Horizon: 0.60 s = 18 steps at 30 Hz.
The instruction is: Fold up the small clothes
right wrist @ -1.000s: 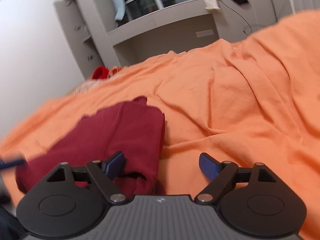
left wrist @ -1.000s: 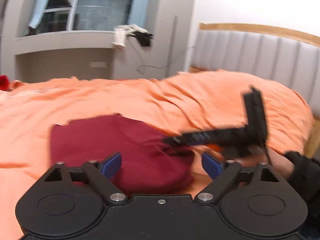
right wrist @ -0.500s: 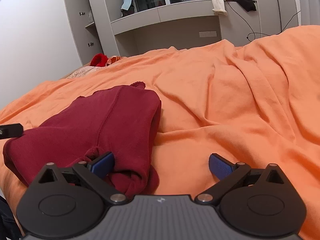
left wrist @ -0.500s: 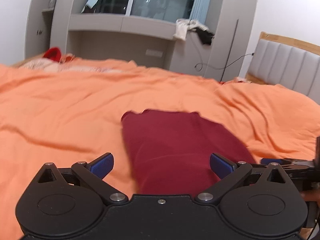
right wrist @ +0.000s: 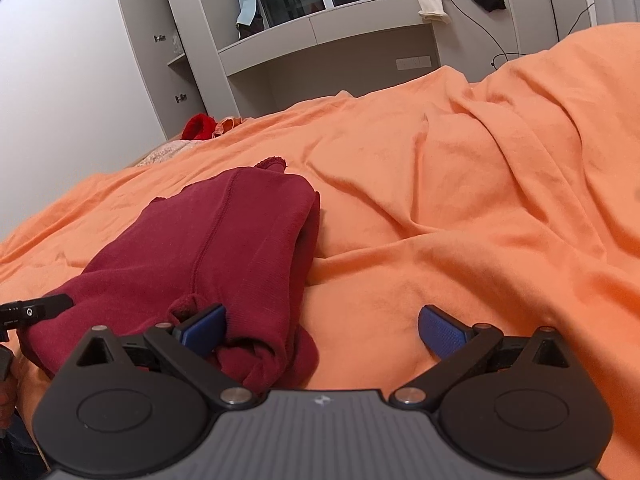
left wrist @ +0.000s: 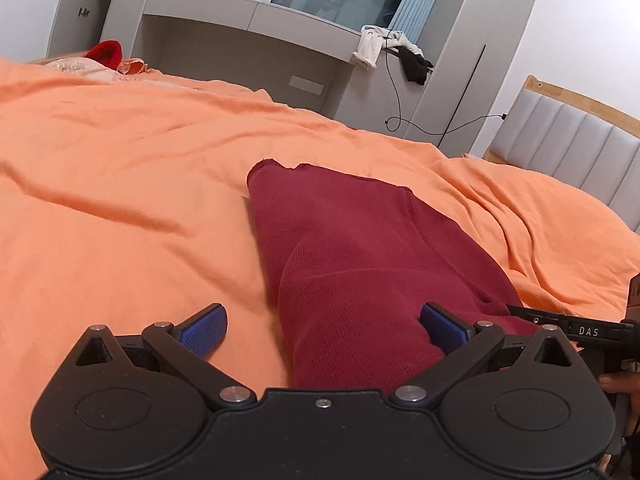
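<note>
A folded dark red garment lies on the orange bedspread. My left gripper is open, low over the garment's near left edge, with the cloth between its blue pads. The garment also shows in the right wrist view. My right gripper is open over the garment's near right corner; its left pad touches a bunched fold and its right pad is over bare bedspread. The other gripper's tip shows at each view's edge.
A grey headboard with a wooden frame stands at the right. A grey wall unit with clothes draped on it stands beyond the bed. A red item lies at the far left of the bed.
Both grippers have drawn back and settled low at the garment's near end. The left view swung left, from facing the headboard to facing the wall unit. Both grippers stay open.
</note>
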Tool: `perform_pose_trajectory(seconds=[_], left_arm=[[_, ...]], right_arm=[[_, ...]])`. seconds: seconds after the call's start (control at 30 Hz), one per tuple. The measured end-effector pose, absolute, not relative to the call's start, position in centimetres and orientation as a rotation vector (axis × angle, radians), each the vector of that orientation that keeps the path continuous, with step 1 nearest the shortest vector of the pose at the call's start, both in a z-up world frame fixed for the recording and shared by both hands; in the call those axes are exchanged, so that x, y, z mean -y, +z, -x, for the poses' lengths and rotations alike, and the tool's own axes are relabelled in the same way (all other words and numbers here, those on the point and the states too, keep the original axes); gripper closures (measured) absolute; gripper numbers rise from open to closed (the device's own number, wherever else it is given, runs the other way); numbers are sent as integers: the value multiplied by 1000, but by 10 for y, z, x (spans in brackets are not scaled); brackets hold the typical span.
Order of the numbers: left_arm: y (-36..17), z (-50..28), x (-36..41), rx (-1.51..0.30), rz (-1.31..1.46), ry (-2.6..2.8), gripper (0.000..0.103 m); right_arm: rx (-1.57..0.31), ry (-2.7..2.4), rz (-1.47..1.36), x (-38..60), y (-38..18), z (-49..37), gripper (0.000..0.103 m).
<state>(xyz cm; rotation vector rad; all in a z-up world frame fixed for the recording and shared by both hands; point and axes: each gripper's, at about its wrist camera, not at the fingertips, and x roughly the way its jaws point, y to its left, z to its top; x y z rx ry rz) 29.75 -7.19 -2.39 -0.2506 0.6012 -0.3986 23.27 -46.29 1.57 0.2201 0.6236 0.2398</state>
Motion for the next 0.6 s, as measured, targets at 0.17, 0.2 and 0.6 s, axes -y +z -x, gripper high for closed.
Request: perform_pose_trajectory(seconds=[0.17, 0.2, 0.6], left_arm=[[-25, -293, 73, -589, 240, -393, 0], [-25, -292, 73, -587, 238, -393, 0], [-25, -289, 74, -574, 238, -384, 0]], right_arm=[[-622, 242, -229, 464, 14, -233, 0], [-620, 241, -230, 464, 14, -233, 0], [-603, 231, -235, 464, 17, -230, 0]])
